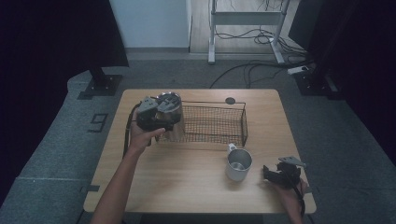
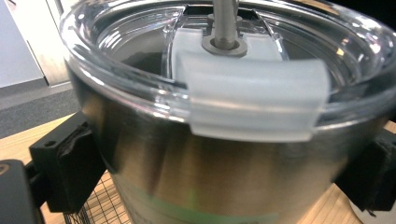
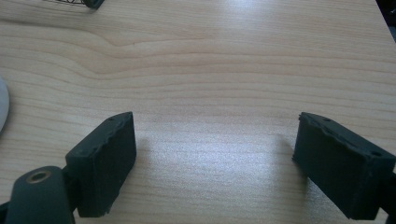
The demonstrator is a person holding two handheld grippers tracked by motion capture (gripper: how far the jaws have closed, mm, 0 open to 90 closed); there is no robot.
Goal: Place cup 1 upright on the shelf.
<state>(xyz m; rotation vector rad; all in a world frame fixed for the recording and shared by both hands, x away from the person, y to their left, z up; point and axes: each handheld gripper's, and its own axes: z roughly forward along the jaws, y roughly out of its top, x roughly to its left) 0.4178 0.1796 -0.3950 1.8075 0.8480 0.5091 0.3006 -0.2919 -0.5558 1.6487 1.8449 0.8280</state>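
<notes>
A steel tumbler (image 1: pixel 176 127) with a clear plastic lid (image 2: pixel 252 98) stands tilted over the left end of a black wire basket (image 1: pixel 244 122). My left gripper (image 1: pixel 161 112) is shut on the tumbler (image 2: pixel 224 163) just below the lid, with a black pad (image 2: pixel 70 163) pressed to each side of its wall. Whether the tumbler's base touches the basket is hidden. My right gripper (image 1: pixel 268 173) rests low near the table's front right corner. Its jaws (image 3: pixel 215 158) stand open over bare wood with nothing between them.
A white metal mug (image 1: pixel 238 164) stands on the wooden table (image 1: pixel 187 186) just left of my right gripper, in front of the basket's right end. A small black disc (image 1: pixel 229 100) lies at the far edge. Cables and a desk frame are on the floor beyond.
</notes>
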